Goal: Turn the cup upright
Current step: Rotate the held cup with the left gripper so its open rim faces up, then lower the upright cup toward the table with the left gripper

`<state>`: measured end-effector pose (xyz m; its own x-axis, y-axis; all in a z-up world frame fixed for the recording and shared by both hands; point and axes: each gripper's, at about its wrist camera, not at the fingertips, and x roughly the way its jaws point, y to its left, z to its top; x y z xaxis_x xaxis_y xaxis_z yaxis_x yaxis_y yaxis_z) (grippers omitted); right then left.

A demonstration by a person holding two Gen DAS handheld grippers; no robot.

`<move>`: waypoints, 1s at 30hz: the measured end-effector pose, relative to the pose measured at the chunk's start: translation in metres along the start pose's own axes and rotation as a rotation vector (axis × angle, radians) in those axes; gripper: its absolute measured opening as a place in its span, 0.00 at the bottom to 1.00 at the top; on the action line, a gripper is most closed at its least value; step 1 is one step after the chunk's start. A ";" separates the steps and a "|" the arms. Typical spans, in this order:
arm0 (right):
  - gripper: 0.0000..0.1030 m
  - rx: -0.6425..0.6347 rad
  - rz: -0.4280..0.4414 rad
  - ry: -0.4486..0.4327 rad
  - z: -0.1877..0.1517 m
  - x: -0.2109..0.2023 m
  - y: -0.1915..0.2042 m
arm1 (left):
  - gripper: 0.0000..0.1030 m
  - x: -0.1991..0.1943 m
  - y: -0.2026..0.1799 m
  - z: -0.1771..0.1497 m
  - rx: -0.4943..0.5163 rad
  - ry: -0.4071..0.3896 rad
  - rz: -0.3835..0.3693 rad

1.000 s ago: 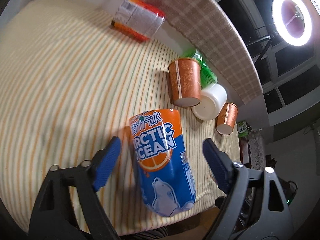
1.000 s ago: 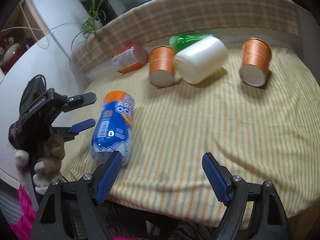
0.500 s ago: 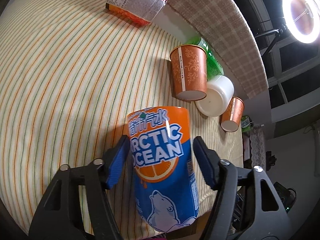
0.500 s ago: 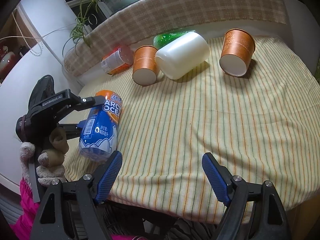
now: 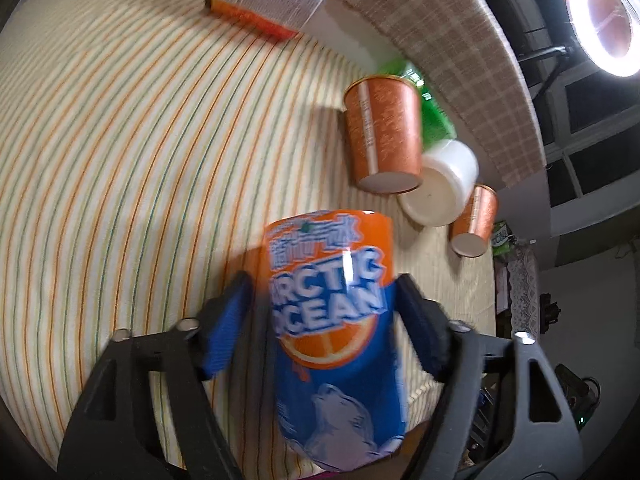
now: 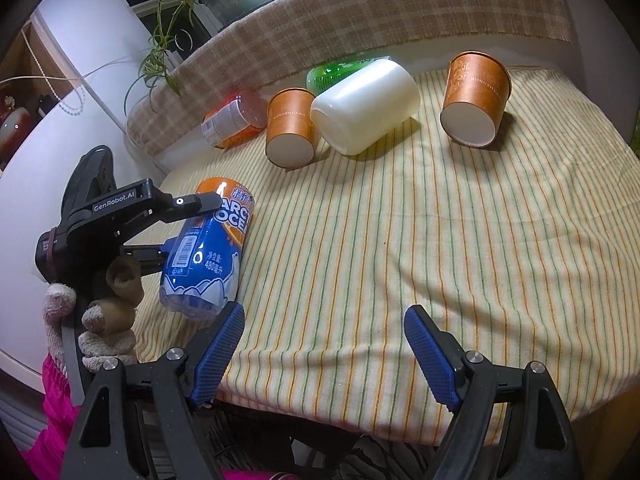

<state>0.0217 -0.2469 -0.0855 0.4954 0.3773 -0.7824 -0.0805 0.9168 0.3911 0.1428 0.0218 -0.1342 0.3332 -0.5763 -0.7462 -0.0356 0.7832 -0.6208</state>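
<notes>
Left tool (image 5: 324,312) apparently pinching bottle (image 5: 332,312), view blurred; slick wrap may slip. Right tool (image 6: 324,356) spread, idle over tabletop (image 6: 400,240).

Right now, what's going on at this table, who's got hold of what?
The left gripper is clamped around the blue and orange Arctic Ocean bottle, which is tipped up at the near edge of the striped tablecloth. The right gripper is open and holds nothing. Two orange paper cups and a white cup lie on their sides farther back.
</notes>
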 end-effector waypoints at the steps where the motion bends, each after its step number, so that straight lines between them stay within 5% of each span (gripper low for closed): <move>1: 0.82 0.001 0.000 -0.001 0.000 0.000 0.000 | 0.74 0.002 0.000 0.001 0.003 0.004 -0.007; 7: 0.82 0.004 -0.007 -0.011 0.001 -0.004 -0.001 | 0.64 -0.005 -0.012 -0.001 0.067 -0.040 0.030; 30: 0.82 0.021 -0.010 0.006 0.001 0.003 -0.004 | 0.62 -0.047 -0.085 -0.017 0.434 -0.366 0.263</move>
<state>0.0246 -0.2496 -0.0886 0.4905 0.3687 -0.7896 -0.0569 0.9177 0.3932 0.1139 -0.0216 -0.0510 0.6692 -0.2943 -0.6824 0.2005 0.9557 -0.2156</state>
